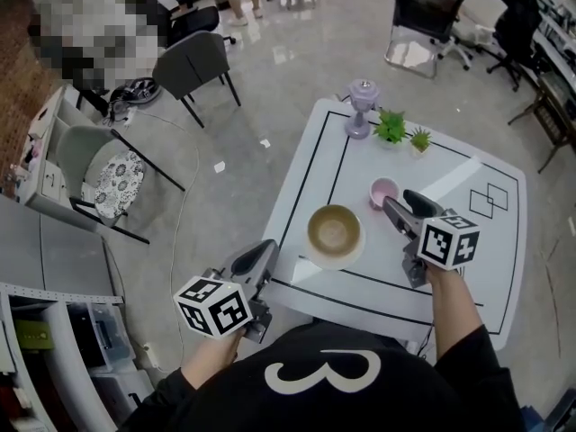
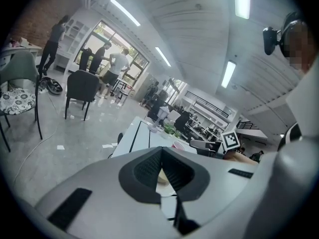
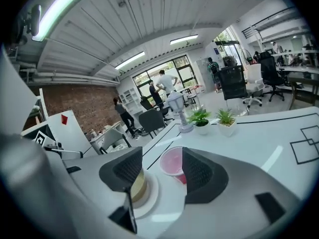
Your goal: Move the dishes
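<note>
**Three dishes sitting ahead of the fingers**

Three dishes are sitting on the white tabletop [image 1: 499,250]: one tan bowl [image 1: 334,229], one white plate [image 1: 335,264] and one pink cup [image 1: 383,190]. The bowl is resting in the middle of the plate and is showing a glossy tan inside with a paler rim. The cup is looking small and round, pink inside and out.

The right gripper [image 1: 400,201] is holding its fingers apart, and nothing is sitting in their grip. In the right gripper view the cup is lying just ahead of the fingertips, showing through the gap, while the bowl and plate are lying just left of the left finger.

The left gripper [image 1: 265,248] is pressing its fingertips together on nothing. It is hanging at the near edge of the tabletop, with the bowl ahead and to the right of its fingers.

Well beyond the right fingers, two small potted plants [image 1: 391,126] [image 1: 419,139] and one lilac lamp [image 1: 362,106] are standing.
</note>
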